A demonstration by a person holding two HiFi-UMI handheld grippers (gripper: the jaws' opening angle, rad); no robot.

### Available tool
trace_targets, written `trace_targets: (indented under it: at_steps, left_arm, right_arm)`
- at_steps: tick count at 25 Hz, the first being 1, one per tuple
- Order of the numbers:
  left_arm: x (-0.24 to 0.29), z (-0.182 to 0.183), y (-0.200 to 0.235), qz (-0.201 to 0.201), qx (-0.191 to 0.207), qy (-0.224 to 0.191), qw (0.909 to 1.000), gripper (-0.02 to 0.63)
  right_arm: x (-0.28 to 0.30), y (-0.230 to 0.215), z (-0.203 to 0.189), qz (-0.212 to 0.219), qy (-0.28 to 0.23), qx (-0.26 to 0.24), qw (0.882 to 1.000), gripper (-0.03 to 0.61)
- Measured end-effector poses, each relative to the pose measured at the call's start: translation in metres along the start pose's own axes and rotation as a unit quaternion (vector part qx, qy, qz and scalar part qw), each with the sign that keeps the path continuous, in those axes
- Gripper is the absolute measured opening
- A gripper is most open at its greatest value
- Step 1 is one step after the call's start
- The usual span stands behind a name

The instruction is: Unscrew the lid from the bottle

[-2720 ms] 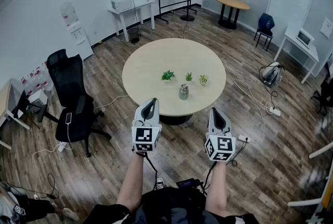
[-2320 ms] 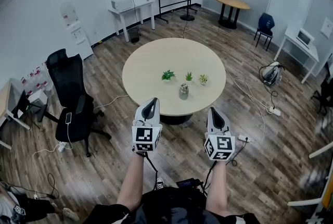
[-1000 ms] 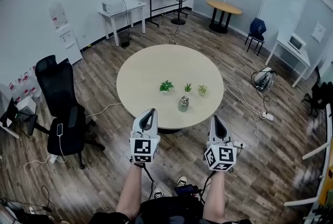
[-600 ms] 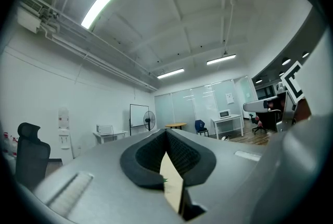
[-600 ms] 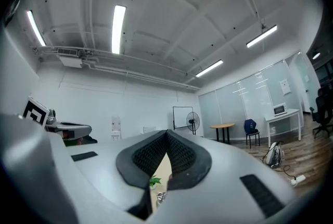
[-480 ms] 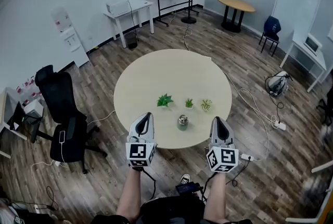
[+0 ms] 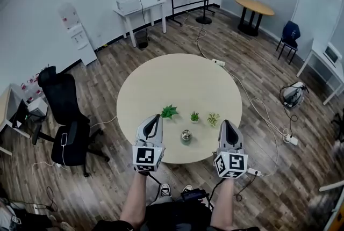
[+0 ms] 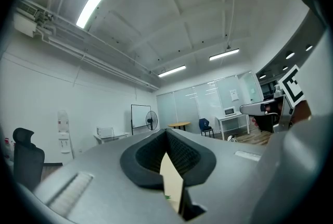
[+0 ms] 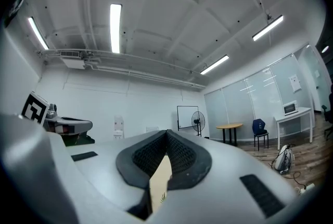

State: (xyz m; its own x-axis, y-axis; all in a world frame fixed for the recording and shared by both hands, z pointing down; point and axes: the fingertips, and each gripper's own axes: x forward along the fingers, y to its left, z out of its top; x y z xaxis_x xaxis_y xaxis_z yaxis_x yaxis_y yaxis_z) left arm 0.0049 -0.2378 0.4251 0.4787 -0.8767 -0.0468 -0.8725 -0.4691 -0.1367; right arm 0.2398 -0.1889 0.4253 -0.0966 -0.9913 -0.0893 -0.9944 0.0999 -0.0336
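Note:
A small metal bottle [image 7: 186, 135] with a round lid stands upright near the front edge of the round beige table [image 7: 161, 85]. My left gripper [image 7: 155, 118] hovers over the table's front edge, to the left of the bottle, jaws shut and empty. To the bottle's right my right gripper [image 7: 224, 125] is held level with the left one, shut as well with nothing in it. In both gripper views the dark pads [image 8: 166, 158] [image 9: 167, 158] meet at the tips, and only a sliver of table shows through the gap below.
Three small potted plants [image 7: 169, 112] [image 7: 194, 116] [image 7: 213, 118] stand in a row just behind the bottle. A black office chair [image 7: 67, 122] is left of the table. Cables and a power strip [image 7: 217, 62] lie on the wood floor at the right.
The head view has moved forward and now looks more steeply down, so the table and bottle lie closer below. Both grippers now reach the table's front edge beside the bottle, still shut.

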Motion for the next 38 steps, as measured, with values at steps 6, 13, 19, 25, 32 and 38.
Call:
trace_targets:
  at_steps: [6, 13, 19, 25, 32, 38]
  left_arm:
    - [0.02, 0.003, 0.012, -0.009, -0.001, -0.01, 0.9999, 0.002]
    - [0.033, -0.004, 0.023, -0.02, -0.005, -0.016, 0.9997, 0.002]
    - [0.044, -0.008, 0.022, -0.051, -0.025, -0.018, 0.9982, 0.146]
    - [0.044, -0.007, 0.011, -0.085, -0.033, -0.044, 0.9949, 0.359]
    - [0.049, -0.058, -0.007, -0.107, -0.025, -0.019, 0.9937, 0.371]
    - [0.044, -0.136, -0.043, -0.12, -0.055, -0.003, 0.9913, 0.37]
  right_arm:
    - [0.024, -0.001, 0.006, -0.005, -0.005, -0.004, 1.0, 0.003]
    - [0.037, 0.006, -0.004, -0.011, 0.003, -0.011, 1.0, 0.003]
    - [0.043, 0.006, -0.004, -0.016, 0.004, -0.017, 1.0, 0.003]
    - [0.042, 0.005, -0.008, -0.021, 0.009, -0.019, 1.0, 0.003]
    - [0.041, 0.005, -0.017, -0.027, 0.021, -0.021, 0.999, 0.003]
    - [0.035, -0.002, -0.029, -0.034, 0.038, -0.015, 0.999, 0.003]
